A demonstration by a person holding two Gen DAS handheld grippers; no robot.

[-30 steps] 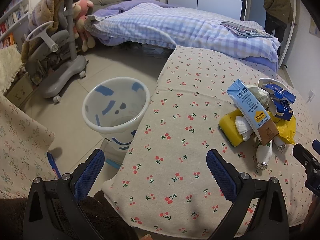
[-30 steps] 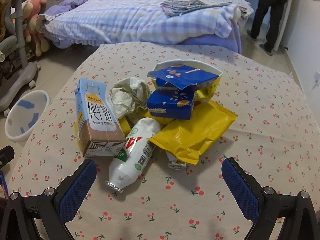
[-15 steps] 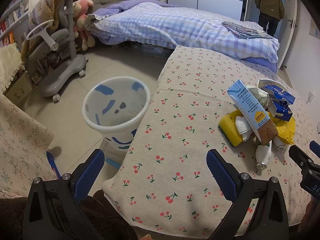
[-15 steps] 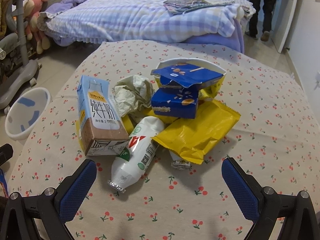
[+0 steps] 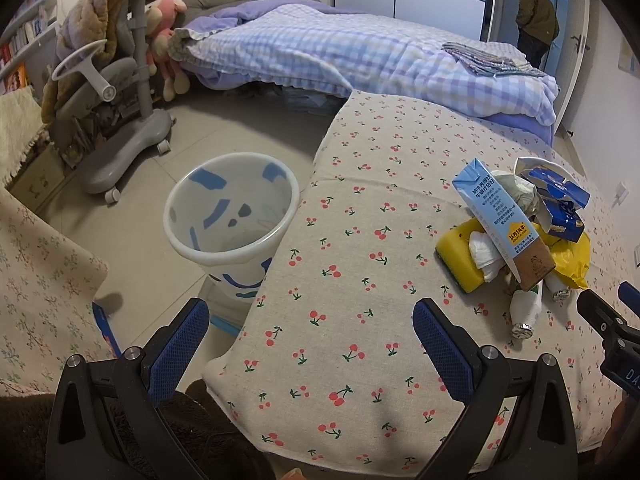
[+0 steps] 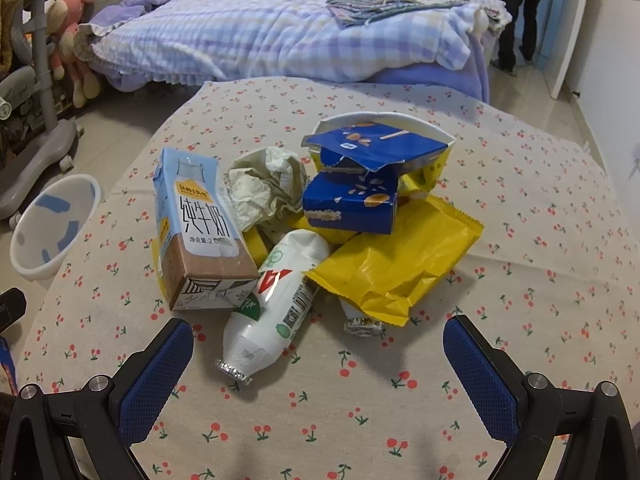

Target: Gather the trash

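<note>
Facing both spread, unloaded tongs: left (image 5: 310, 330), right (image 6: 318, 344); one milk carton (image 6: 200, 232), two blue boxes (image 6: 352, 204), one bin (image 5: 230, 216).

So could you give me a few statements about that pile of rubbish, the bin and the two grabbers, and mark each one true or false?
1. The milk carton lies on the table at the left of the pile. True.
2. The right gripper is shut on the white bottle. False: it is open and holds nothing; the bottle lies on the cloth.
3. The bin stands on the floor beside the table. True.
4. The yellow wrapper is already in the bin. False: it is on the table, in the pile.
5. The left gripper is open. True.
</note>
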